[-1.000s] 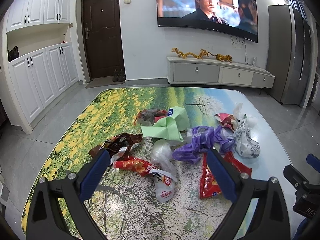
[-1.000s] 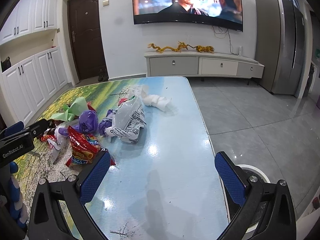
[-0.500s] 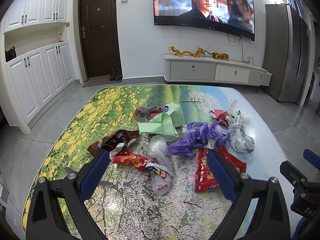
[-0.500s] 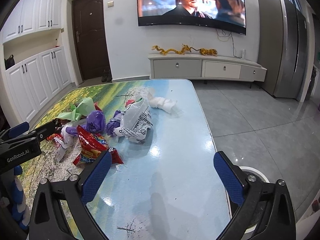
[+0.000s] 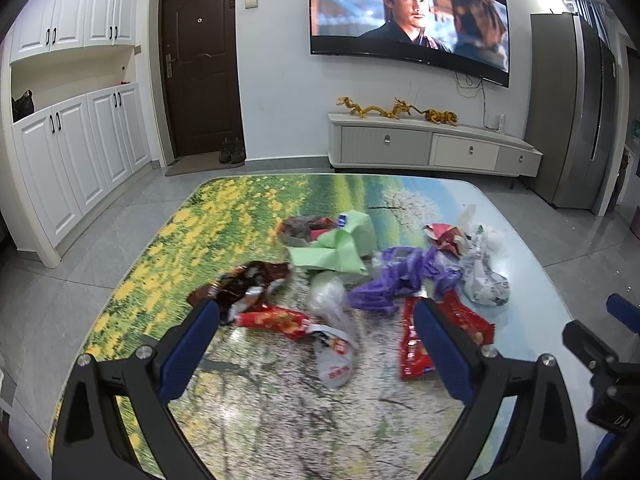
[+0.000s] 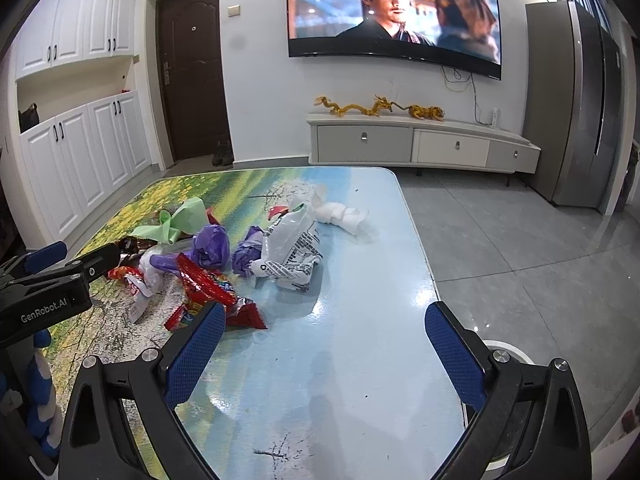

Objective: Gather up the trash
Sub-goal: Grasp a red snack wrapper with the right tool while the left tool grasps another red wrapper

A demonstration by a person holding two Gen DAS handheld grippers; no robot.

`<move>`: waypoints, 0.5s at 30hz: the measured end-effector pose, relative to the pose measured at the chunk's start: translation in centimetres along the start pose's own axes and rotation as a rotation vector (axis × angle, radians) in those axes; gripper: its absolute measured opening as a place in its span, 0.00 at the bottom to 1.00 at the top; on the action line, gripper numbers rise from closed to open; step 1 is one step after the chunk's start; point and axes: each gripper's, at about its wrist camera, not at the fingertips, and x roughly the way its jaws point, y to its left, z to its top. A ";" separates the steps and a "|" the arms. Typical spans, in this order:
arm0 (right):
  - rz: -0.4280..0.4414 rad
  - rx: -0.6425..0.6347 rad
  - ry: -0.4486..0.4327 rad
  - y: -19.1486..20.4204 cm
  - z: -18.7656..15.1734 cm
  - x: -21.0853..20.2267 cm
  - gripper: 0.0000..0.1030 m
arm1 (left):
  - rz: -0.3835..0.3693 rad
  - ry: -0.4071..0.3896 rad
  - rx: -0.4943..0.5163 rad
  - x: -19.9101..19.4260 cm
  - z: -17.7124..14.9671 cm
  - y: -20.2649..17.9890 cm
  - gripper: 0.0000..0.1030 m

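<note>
A heap of trash lies on the landscape-print table (image 5: 168, 248): a brown wrapper (image 5: 244, 284), a red snack wrapper (image 5: 276, 320), a clear bag (image 5: 332, 320), green paper (image 5: 336, 248), a purple bag (image 5: 396, 276), a red packet (image 5: 416, 352) and a printed white bag (image 5: 480, 276). My left gripper (image 5: 316, 350) hangs open just short of the heap, nothing between its blue pads. My right gripper (image 6: 324, 354) is open over bare blue tabletop (image 6: 352, 320), the red packet (image 6: 208, 284) by its left finger. Crumpled white tissue (image 6: 340, 214) lies beyond the printed bag (image 6: 292, 252).
A round white bin rim (image 6: 508, 350) shows on the floor past the table's right edge. Behind stand a TV cabinet (image 5: 432, 148), a wall TV (image 5: 408, 20), a dark door (image 5: 200, 64), white cupboards (image 5: 76, 152) and a grey fridge (image 5: 576, 112). The other gripper (image 6: 52, 284) shows at left.
Both views have drawn back and risen a little, so the heap sits slightly farther off. The jaws stay open and no trash has moved.
</note>
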 end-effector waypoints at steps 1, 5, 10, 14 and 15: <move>0.006 -0.003 -0.001 0.1 0.0 -0.1 0.95 | 0.005 -0.004 0.002 0.0 0.0 0.3 0.95; 0.074 -0.021 0.006 0.6 0.4 0.1 0.89 | 0.031 0.008 -0.013 0.4 -0.3 3.7 0.95; 0.181 -0.083 0.042 2.3 1.0 1.3 0.77 | 0.015 0.051 -0.034 0.8 -1.1 7.4 0.95; 0.278 -0.134 0.068 4.5 1.9 2.5 0.74 | -0.057 0.093 -0.033 1.2 -1.8 8.4 0.95; 0.296 -0.146 0.072 5.0 2.1 3.0 0.73 | -0.086 0.105 -0.037 1.4 -1.8 8.4 0.95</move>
